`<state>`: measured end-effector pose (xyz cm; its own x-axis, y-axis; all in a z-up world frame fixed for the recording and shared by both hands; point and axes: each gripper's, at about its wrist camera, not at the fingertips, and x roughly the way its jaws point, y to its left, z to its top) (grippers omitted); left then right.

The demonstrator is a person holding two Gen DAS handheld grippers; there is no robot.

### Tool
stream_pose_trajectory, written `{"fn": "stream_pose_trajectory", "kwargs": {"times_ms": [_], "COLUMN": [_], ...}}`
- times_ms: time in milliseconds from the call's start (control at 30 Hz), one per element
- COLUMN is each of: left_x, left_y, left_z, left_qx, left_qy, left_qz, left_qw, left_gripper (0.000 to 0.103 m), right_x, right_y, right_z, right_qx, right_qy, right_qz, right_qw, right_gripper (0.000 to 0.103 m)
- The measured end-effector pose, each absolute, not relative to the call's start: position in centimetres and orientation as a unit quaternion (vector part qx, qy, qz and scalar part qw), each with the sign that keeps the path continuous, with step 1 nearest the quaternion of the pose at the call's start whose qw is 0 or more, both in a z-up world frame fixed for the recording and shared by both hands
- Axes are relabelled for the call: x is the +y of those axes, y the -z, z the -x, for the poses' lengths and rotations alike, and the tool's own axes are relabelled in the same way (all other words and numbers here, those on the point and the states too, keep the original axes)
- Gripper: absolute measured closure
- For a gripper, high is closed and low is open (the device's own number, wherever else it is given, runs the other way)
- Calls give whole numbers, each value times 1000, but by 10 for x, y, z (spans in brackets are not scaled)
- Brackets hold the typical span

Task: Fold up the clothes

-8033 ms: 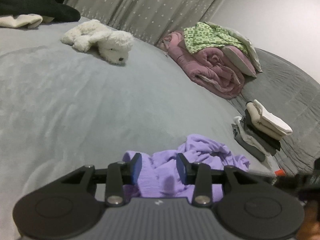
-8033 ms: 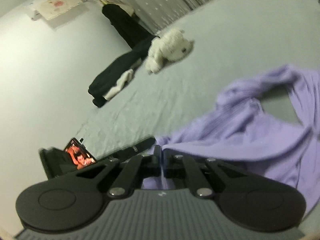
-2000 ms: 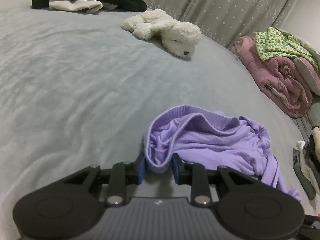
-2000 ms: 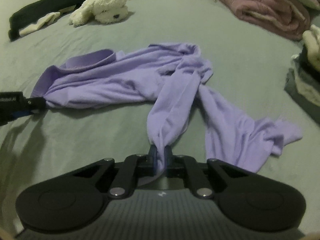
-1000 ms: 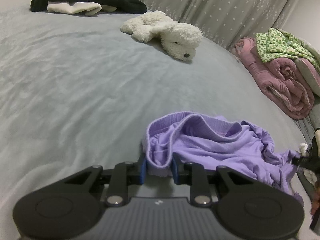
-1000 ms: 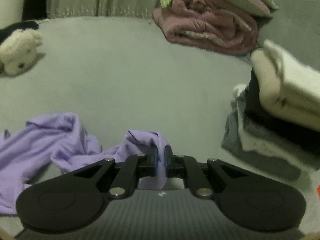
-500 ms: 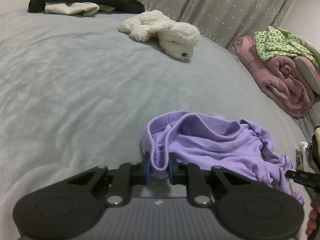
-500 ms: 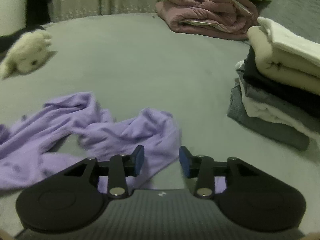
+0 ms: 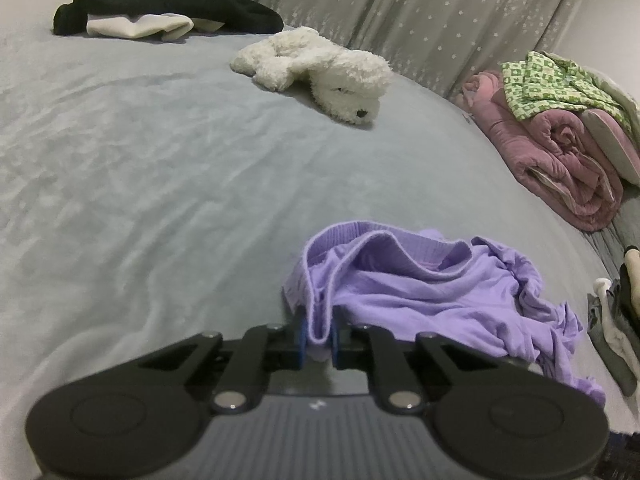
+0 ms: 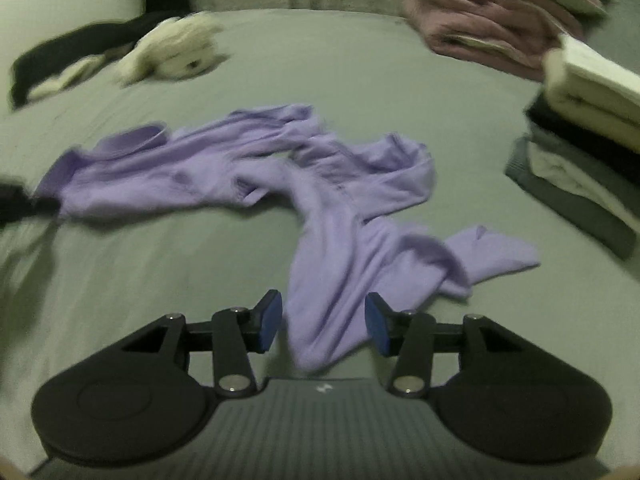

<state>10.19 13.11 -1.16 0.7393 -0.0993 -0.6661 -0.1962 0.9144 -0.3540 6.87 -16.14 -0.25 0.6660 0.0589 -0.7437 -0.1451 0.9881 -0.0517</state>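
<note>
We have the purple garment [image 10: 320,184] lying rumpled and strung out across the grey bed [image 9: 160,168], beside the stack of folded clothes [image 10: 588,136]. Our left claw [image 9: 319,334] is clenched on its ribbed band; our right claw [image 10: 323,322] is spread wide, 1 loose end lying between its fingers. We judge the cloth thin, light and limp: it will sag and bunch, not hold a line. Seams and band edges look like the surest places to pinch.

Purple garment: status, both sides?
Left hand-held gripper shut on purple garment waistband. Right hand-held gripper open, straddling one leg. Garment crumpled, unfolded. Nothing in the way.
</note>
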Motion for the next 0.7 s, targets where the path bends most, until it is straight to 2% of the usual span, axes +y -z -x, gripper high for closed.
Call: {"fn": "stream_pose_trajectory", "kwargs": {"times_ms": [133,200,233,267,700], "left_x": [130,130,130,129,157], "left_y": [9,8,7,7,-15], "left_z": [-98,-97,-97,-96,-67], "left_qx": [359,357,356,354,337], "left_qy": [-28,-28,-28,-29,-9], "left_qz": [208,206,205,204,228], "left_qw": [909,911,911,912,914], "left_gripper": [93,93,93,93,94], "right_x": [-159,-161,-163,-165,-227], "right_y": [18,20,20,19,-53], "right_z": [-65,-66,-66,-65,-12], "right_qx": [398,390,386,385,269], "right_qy": [-53,-44,-38,-29,43], "right_qz": [85,88,89,88,15], "right_qw": [912,916,917,918,962], "right_gripper": [56,71,90,95,97]}}
